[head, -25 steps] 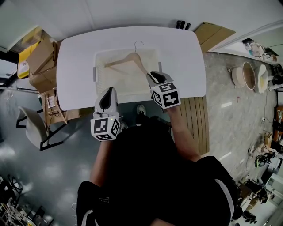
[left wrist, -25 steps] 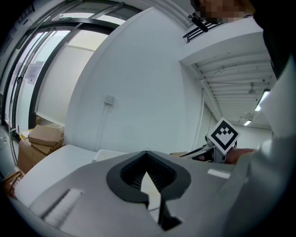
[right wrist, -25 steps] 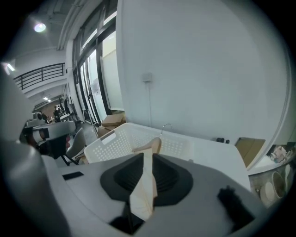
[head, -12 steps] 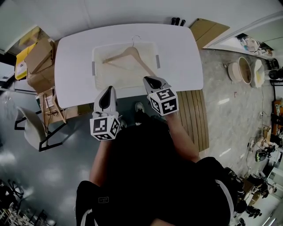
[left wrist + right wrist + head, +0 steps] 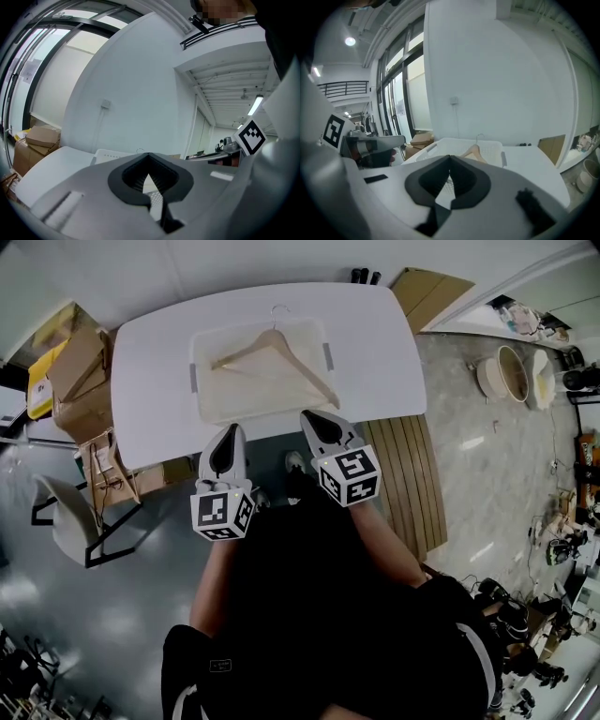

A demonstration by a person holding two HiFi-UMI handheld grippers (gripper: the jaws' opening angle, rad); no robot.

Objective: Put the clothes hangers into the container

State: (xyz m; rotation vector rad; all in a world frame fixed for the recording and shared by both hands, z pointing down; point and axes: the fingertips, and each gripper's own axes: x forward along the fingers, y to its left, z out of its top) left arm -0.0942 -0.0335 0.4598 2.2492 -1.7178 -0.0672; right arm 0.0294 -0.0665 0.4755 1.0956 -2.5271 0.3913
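While it hangs just off the near edge of the white table [image 5: 150, 381], lower centre of the head view, the left gripper [image 5: 228, 448] has its jaws pressed together, empty. Upper centre: the wooden hanger [image 5: 272, 348] lies in the pale container [image 5: 199, 381]. Right of centre: the right gripper [image 5: 322, 424] is likewise closed on nothing, near the container.

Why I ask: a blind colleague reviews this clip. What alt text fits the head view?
A wooden clothes hanger lies in a pale container on a white table, seen from above. The person's left gripper and right gripper, both shut and empty, hover at the table's near edge, short of the container.
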